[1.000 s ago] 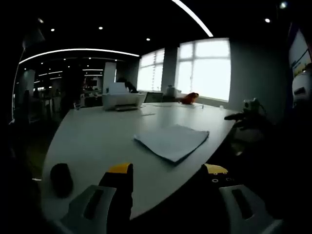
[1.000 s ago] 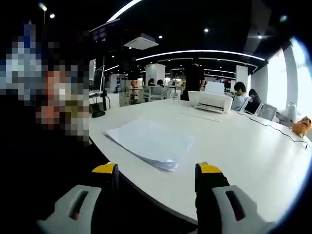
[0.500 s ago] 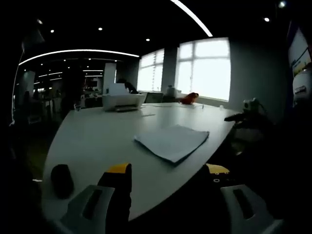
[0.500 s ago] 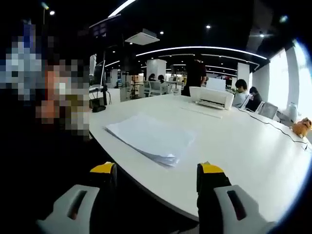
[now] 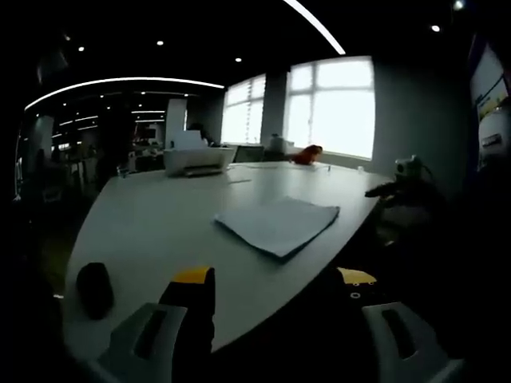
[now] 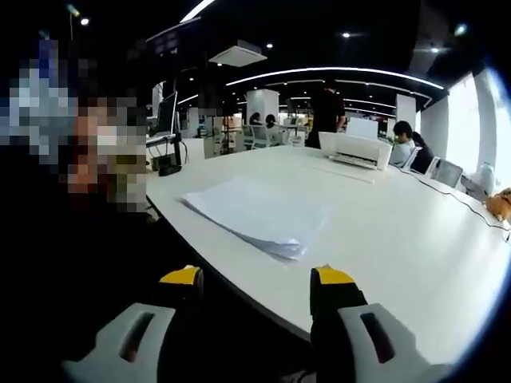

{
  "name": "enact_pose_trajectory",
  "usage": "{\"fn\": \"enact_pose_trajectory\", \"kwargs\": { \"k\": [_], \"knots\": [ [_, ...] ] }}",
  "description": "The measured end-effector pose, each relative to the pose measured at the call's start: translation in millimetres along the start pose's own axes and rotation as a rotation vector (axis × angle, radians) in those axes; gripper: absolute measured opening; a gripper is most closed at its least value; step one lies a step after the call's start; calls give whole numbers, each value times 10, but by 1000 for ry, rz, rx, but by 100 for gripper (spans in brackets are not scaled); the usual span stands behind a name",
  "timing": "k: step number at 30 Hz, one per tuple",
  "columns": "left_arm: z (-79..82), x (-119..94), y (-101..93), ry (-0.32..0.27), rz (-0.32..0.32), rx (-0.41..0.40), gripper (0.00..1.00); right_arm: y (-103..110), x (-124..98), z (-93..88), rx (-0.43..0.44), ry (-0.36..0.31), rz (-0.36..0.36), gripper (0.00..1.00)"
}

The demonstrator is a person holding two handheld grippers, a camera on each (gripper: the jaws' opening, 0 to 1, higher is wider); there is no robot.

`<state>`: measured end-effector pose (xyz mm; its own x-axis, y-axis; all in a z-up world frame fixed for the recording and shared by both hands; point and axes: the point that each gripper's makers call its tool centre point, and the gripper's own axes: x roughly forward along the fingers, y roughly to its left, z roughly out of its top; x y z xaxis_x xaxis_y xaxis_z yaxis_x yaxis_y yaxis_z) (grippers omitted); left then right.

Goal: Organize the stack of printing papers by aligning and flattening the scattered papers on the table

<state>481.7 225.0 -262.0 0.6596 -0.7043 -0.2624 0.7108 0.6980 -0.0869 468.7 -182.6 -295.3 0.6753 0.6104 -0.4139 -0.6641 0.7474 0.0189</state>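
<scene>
White sheets lie in a loose paper stack (image 5: 277, 225) near the edge of a pale bench (image 5: 152, 231) in the left gripper view, where the left tongs (image 5: 274, 281) gape wide and empty short of it, a dark mouse (image 5: 94, 289) nearby. In the right gripper view, the right tongs (image 6: 259, 279) stand apart, empty, before the stack (image 6: 259, 216); a printer (image 6: 355, 151) sits beyond.

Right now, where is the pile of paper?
The paper stack lies on the white table near its front edge, just ahead of the right gripper, with the printer far behind it.
</scene>
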Motion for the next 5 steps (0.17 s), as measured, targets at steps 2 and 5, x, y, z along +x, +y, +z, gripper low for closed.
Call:
{"fn": "enact_pose_trajectory", "kwargs": {
  "k": [2,5],
  "knots": [
    [-2,9,-3,2,-1,1,63,7,-1,-11,5,0,6,46],
    [-14,22,-13,5,-3,1,63,8,-7,-33,14,3,11,42]
  ]
}}
